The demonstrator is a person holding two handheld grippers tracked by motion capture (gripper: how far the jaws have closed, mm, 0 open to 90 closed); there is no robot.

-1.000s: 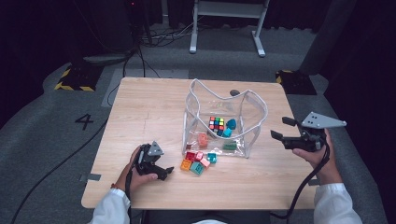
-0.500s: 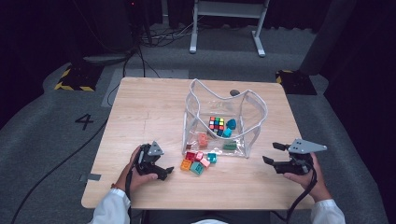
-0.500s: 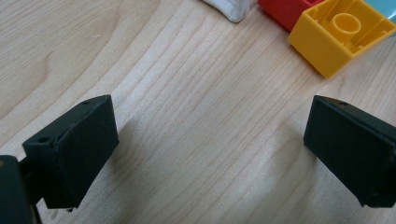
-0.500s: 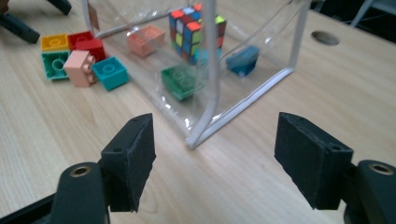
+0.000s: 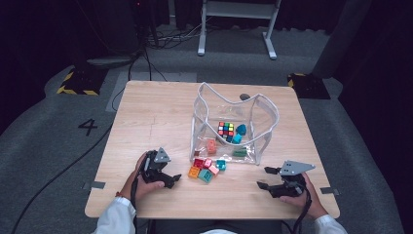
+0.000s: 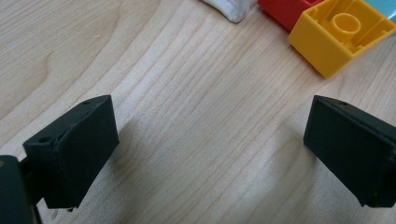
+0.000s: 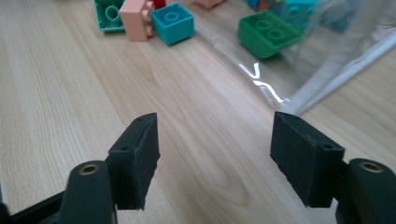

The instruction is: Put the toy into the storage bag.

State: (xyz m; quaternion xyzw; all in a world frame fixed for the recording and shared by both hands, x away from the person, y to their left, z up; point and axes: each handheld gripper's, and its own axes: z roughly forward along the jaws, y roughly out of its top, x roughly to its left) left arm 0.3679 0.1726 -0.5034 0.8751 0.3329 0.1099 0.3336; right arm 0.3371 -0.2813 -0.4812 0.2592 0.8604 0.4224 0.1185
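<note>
Both the left gripper [image 5: 171,179] and the right gripper [image 5: 265,178] rest wide apart and hold nothing, the small blocks [image 5: 205,169] lie between them beside the clear bag [image 5: 234,126], and a fast grab could knock 1 away.

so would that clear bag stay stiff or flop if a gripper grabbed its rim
The bag would probably flop: its clear walls look thin and creased. The white rim already curves unevenly, so it may buckle. The cube and bricks inside would likely weigh the bottom down.
</note>
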